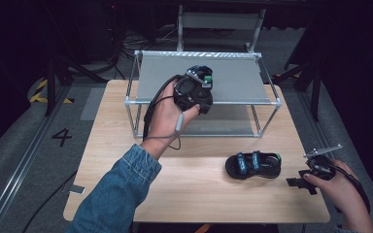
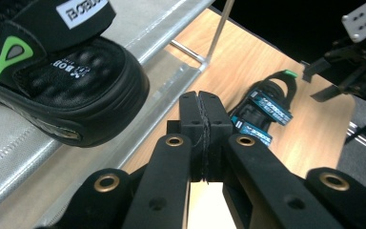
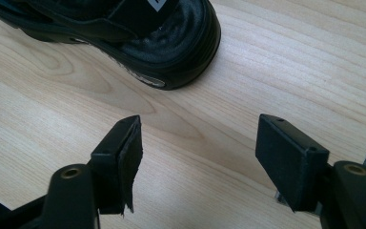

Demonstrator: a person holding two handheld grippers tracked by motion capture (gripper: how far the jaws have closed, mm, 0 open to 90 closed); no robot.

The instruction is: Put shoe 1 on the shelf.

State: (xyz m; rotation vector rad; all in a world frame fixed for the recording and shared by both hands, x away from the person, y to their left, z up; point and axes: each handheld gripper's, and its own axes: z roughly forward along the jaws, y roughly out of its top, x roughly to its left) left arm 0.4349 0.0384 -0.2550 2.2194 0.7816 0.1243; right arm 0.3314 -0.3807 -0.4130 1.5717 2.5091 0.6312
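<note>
A black sandal [image 1: 203,74] [image 2: 66,81] with green accents rests on the top shelf of a metal rack [image 1: 238,77] [image 2: 9,143], at its front edge. My left gripper [image 1: 204,104] [image 2: 201,114] is just in front of and below that sandal, jaws shut together with nothing between them. A matching sandal [image 1: 252,165] [image 2: 264,112] [image 3: 162,43] with blue straps lies on the wooden table [image 1: 194,189]. My right gripper [image 1: 296,183] [image 3: 198,138] hovers low over the table just right of this sandal, open and holding nothing.
The rack has a lower shelf [image 1: 223,124] and thin metal posts at its corners. The table's right edge lies close beside my right hand [image 1: 340,189]. Dark floor and stands surround the table.
</note>
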